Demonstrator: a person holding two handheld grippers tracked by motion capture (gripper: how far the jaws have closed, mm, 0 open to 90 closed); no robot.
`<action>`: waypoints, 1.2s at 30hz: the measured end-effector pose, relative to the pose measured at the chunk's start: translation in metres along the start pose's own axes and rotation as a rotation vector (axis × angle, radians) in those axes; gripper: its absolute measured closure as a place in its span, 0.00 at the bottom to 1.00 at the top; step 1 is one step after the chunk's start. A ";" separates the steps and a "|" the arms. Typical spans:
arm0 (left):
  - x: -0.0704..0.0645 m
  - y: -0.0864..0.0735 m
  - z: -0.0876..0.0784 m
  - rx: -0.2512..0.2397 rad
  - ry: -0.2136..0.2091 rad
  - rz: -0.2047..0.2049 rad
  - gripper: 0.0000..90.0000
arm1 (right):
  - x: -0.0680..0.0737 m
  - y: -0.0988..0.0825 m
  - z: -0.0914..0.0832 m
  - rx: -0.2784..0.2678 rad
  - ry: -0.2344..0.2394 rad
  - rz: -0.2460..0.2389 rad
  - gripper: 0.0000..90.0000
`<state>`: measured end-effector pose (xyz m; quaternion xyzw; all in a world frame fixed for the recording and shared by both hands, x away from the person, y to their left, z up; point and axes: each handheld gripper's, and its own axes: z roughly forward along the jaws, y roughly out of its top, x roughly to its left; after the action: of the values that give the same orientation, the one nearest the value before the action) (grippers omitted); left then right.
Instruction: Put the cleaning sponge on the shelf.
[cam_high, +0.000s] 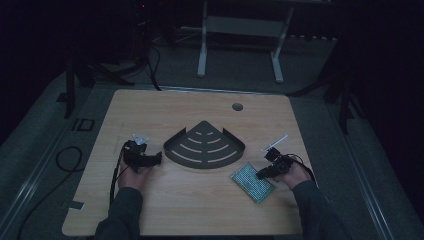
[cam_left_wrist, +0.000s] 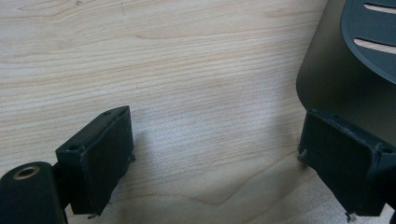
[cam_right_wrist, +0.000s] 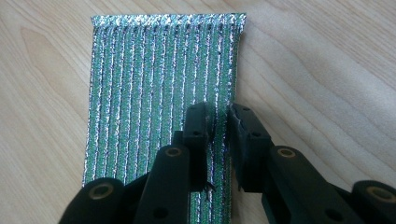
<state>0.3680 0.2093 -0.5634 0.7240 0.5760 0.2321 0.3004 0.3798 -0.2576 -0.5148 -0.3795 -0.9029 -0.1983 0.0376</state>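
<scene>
The right gripper (cam_right_wrist: 218, 116) pinches the long edge of the green scrubbing pad (cam_right_wrist: 154, 88), at 4 o'clock on the counter (cam_high: 200, 200). It looks light, soft and flexible; the left gripper (cam_left_wrist: 215, 163) is open.

Bare wood lies open to you along the table's (cam_high: 200, 210) near edge and far side; the dark corner shelf (cam_high: 205, 146) blocks the middle, the glittery green pad (cam_high: 251, 182) near right.

Dark grey sleeves, black tools (cam_right_wrist: 219, 116) with brass-ringed screw holes, trailing black cables
</scene>
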 end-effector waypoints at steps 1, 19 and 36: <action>0.000 0.000 0.000 0.000 0.000 0.000 0.12 | -0.001 0.001 0.000 0.006 0.012 0.009 0.87; 0.000 0.000 0.000 0.000 0.000 0.000 0.12 | -0.011 0.010 0.002 0.067 0.069 0.019 0.94; 0.000 0.000 0.000 0.000 0.000 0.000 0.12 | 0.001 0.021 -0.003 0.108 -0.011 -0.029 0.99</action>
<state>0.3680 0.2093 -0.5634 0.7240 0.5761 0.2320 0.3002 0.3935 -0.2444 -0.5049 -0.3650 -0.9179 -0.1475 0.0500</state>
